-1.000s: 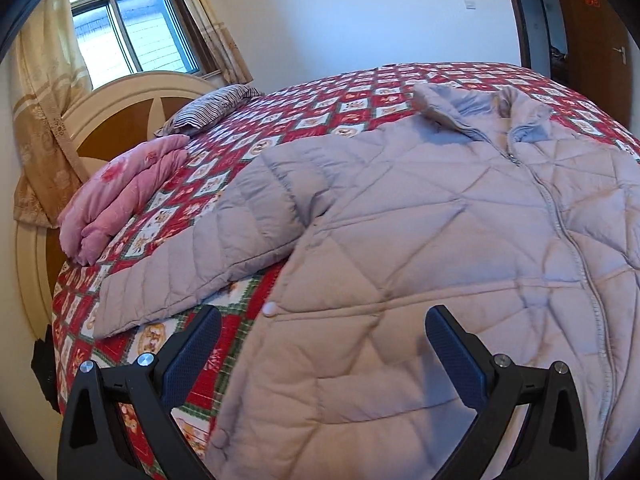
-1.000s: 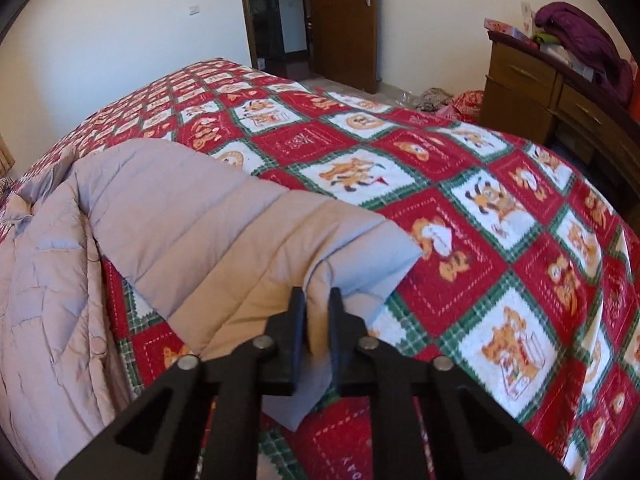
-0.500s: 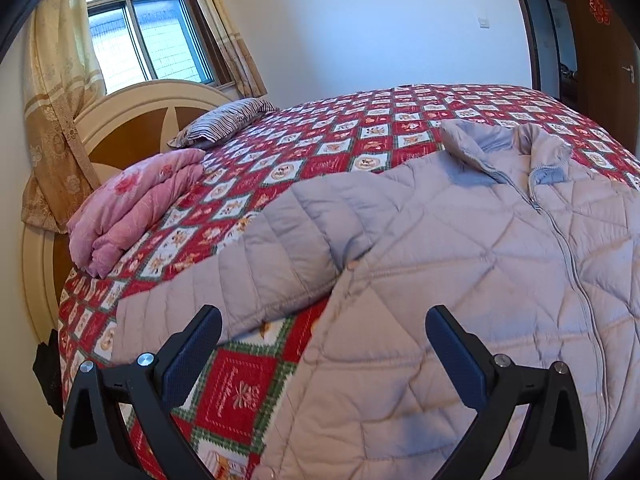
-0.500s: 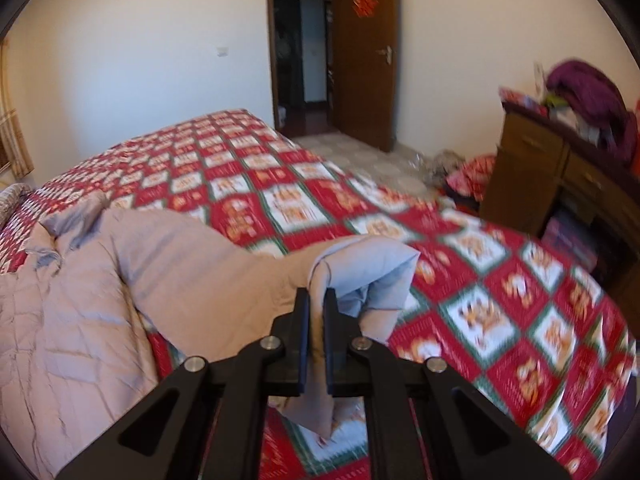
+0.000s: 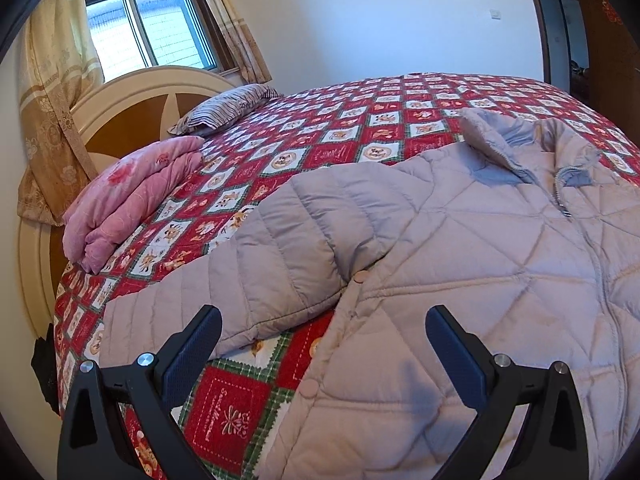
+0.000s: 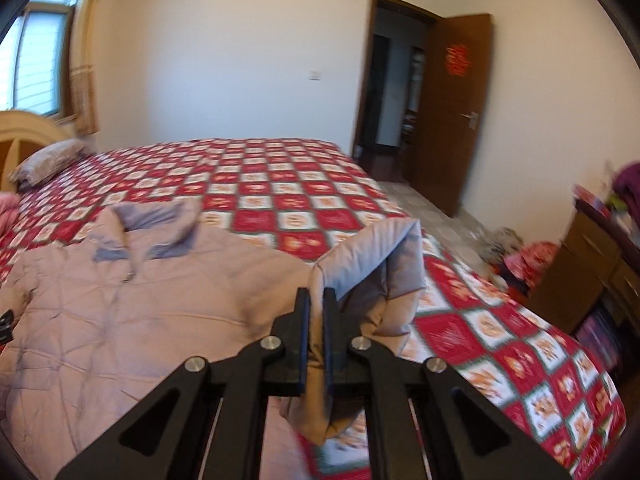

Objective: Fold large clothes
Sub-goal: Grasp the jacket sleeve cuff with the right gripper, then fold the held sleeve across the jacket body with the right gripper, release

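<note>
- Right wrist view: right gripper clamped on the jacket's sleeve cuff, lifted off the bed.
- Left gripper spread wide, holding nothing, above the jacket's side.

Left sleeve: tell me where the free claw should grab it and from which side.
Grip the cuff end of the left sleeve, where it lies flat on the quilt clear of the jacket body. Come in low from the bed's near edge. The open left claw hovers just right of that end, so shift it left, toward the headboard.
</note>
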{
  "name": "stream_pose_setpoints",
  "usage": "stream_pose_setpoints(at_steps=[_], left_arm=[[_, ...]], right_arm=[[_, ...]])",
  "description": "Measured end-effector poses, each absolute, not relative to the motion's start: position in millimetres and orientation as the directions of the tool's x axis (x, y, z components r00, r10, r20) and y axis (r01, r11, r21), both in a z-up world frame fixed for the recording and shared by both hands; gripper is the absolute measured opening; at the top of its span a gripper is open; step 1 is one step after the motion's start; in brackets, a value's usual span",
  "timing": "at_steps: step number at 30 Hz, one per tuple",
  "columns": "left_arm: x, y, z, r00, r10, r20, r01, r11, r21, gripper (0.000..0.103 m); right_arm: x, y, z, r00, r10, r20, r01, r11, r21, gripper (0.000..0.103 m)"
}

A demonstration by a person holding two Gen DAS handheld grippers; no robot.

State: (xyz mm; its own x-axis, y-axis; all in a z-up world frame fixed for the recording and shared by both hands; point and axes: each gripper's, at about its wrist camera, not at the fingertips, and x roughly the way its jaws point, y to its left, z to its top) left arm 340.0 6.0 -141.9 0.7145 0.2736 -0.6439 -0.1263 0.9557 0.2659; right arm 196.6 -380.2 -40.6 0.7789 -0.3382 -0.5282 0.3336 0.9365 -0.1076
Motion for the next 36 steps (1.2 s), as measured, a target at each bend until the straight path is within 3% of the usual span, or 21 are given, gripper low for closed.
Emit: stream_pose_setpoints(at_steps=[14, 21, 23, 25, 26, 30, 34, 36], left_arm=[[365, 54, -161, 0.665, 0.321, -0.674, -0.192, 0.946, 0.261, 0.102], [369, 66, -159, 0.652, 0.340, -0.678, -0.209, 0.940, 0.270, 0.102], [366, 63, -153, 0.659, 0.338, -0.672, -0.206, 0.940, 0.271, 0.102], [363, 58, -143, 0.672, 0.322, -0.667, -0.198, 0.946, 0.258, 0.102], [362, 52, -138, 0.681, 0.305, -0.665, -0.186, 0.951, 0.247, 0.102], [355, 15, -119, 0.717, 0.241, -0.654, -0.120, 0.967, 0.225, 0.102], [351, -47, -109, 0.748, 0.177, -0.639, -0.034, 0.973, 0.230, 0.102], [351, -80, -108, 0.759, 0.159, -0.632, -0.001, 0.970, 0.244, 0.102]], right_arm=[[297, -233, -110, 0.782, -0.160, -0.603, 0.049, 0.979, -0.196, 0.008], [325, -192, -142, 0.737, -0.076, -0.672, -0.055, 0.984, -0.171, 0.009], [327, -188, -144, 0.724, -0.040, -0.689, -0.082, 0.986, -0.142, 0.020], [318, -186, -141, 0.716, 0.030, -0.697, -0.133, 0.986, -0.095, 0.067], [305, -186, -135, 0.735, 0.050, -0.677, -0.150, 0.985, -0.090, 0.072], [262, -200, -118, 0.766, 0.059, -0.640, -0.169, 0.979, -0.112, 0.073], [230, -261, -111, 0.775, -0.038, -0.631, -0.021, 0.996, -0.086, 0.073], [219, -308, -115, 0.763, -0.131, -0.634, 0.120, 0.991, -0.061, 0.067]])
